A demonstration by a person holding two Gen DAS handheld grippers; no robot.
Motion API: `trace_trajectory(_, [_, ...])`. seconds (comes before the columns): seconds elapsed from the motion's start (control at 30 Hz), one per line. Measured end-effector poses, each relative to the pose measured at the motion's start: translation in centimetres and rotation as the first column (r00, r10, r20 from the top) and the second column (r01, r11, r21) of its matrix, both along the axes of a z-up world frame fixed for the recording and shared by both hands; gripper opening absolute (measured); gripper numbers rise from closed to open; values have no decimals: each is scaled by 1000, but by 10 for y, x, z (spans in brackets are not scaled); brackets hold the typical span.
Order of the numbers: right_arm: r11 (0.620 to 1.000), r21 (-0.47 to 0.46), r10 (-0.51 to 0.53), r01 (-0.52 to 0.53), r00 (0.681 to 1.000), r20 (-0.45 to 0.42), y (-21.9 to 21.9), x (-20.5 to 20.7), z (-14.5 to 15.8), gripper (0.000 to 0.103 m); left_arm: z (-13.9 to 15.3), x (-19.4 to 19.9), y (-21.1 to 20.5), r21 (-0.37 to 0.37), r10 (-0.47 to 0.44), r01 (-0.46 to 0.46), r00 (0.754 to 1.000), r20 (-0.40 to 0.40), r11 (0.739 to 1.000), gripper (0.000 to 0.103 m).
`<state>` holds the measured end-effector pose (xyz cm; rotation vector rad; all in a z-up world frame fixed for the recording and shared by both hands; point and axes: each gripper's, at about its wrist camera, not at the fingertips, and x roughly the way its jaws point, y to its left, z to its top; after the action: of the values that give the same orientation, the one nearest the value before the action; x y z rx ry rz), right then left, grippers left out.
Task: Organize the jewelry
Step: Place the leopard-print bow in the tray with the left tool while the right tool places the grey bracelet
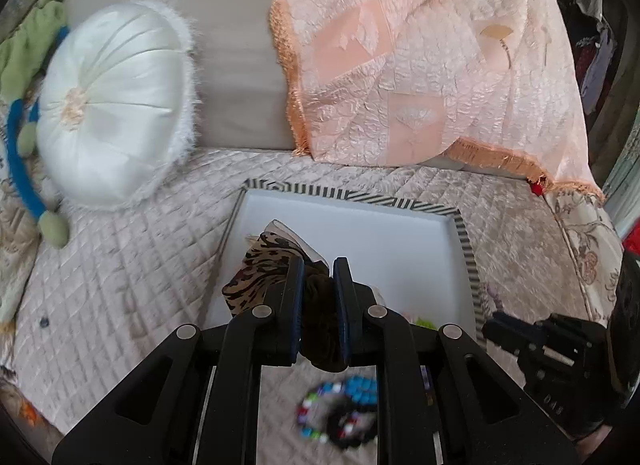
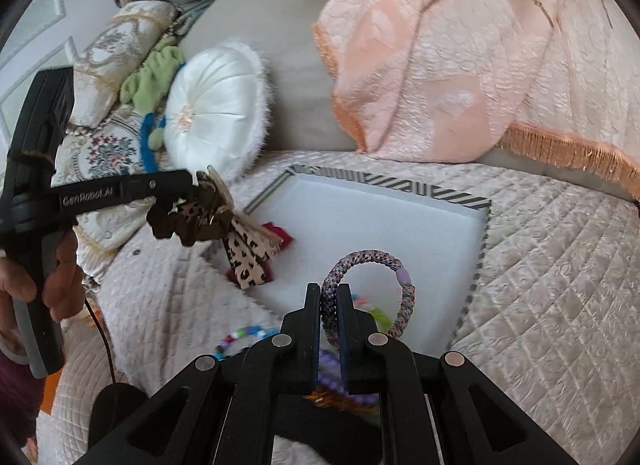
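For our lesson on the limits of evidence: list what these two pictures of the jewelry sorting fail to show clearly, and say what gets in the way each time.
1. Left wrist view: the beaded bracelets are blurred and half behind the left tongs.
2. Left wrist view: the near part of the tray is hidden by the leopard scrunchie and those tongs.
3. Right wrist view: items near the tray's front edge are hidden by the right tongs and the hair tie.
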<state>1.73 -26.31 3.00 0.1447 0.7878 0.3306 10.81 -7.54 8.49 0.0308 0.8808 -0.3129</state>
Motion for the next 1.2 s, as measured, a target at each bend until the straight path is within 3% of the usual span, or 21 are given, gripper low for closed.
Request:
trace_trajectory(0.2, [999, -34, -14, 12, 998, -57, -12, 37, -17, 7, -19, 41, -27, -12, -5, 5, 999, -32, 1000, 14])
trace_trajectory(0.4, [998, -66, -16, 8, 991, -129, -16, 72, -47, 7, -56, 78, -38, -23, 15, -17, 995, -99, 1000, 14])
trace_trajectory(0.57, [998, -70, -19, 7, 983, -185, -17, 89, -70, 7, -91, 88, -27, -11, 55, -58, 983, -172, 998, 14])
trace_trajectory(0.73, [999, -44, -3, -7, 979, -202, -15, 91, -79, 7, -104, 84, -16, -16, 75, -80, 977, -201, 997, 15])
trace_trajectory(0.83, [999, -35, -18, 11, 975, -223, -15, 91, -85, 7, -103, 78, -14, -30, 67, -75, 975, -211, 997, 36])
trace_trajectory(0.93, [999, -17, -37, 34, 975, -220, -18, 86, -84, 7, -97, 65, -12, -34, 45, -53, 979, -199, 998, 46])
trace_trajectory(1.1, [999, -3, -42, 42, 983, -180, -15, 69, -68, 11, -86, 43, -3, -53, 49, -60, 981, -187, 997, 50])
trace_trajectory(1.17, [999, -10, -45, 44, 986, -164, -13, 62, -62, 17, -80, 31, 0, -57, 46, -57, 984, -171, 997, 50])
trace_trajectory(1.2, [999, -12, -47, 46, 987, -156, -12, 58, -58, 25, -78, 27, 1, -53, 47, -57, 985, -164, 997, 50])
